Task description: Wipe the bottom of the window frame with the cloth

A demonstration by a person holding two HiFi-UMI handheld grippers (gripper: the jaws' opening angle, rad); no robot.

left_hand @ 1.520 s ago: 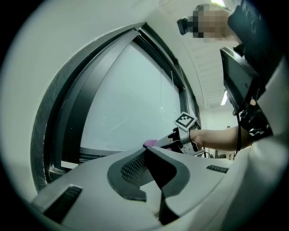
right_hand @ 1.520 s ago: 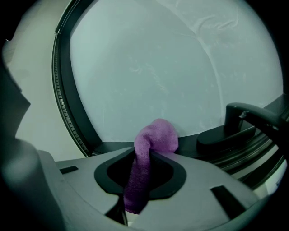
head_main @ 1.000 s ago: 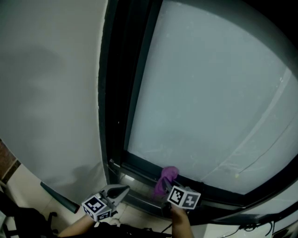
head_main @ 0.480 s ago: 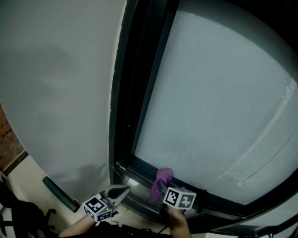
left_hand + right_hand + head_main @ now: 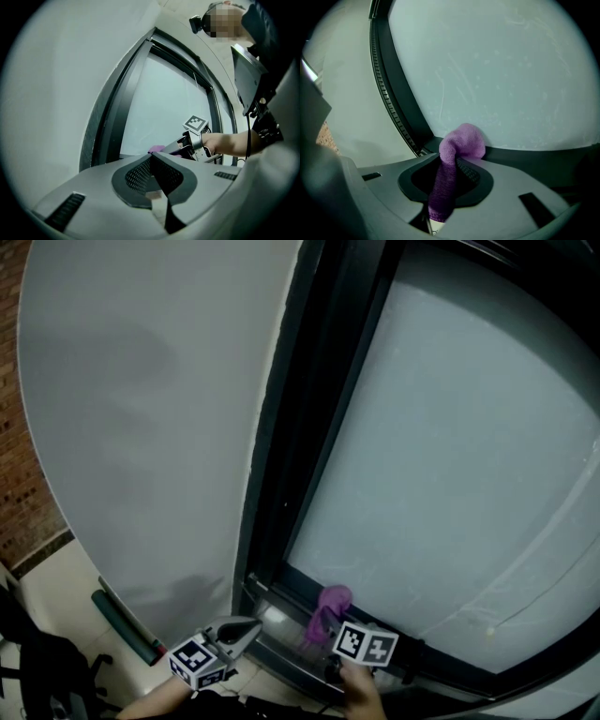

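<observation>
Right gripper view: one cloth (image 5: pixel 461 140) pinched in right gripper (image 5: pixel 454 160) jaws (against window frame (image 5: pixel 534 157)); left gripper (image 5: pixel 152 157) clenched, empty.

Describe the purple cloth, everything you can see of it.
The purple cloth looks like soft knit or terry fabric, bunched into a narrow roll. The right gripper is shut on its middle: a rounded wad sticks out past the jaw tips, and a darker tail hangs back between them. The wad presses against the bottom of the window frame, right where it meets the glass, near the pane's lower left corner.
</observation>
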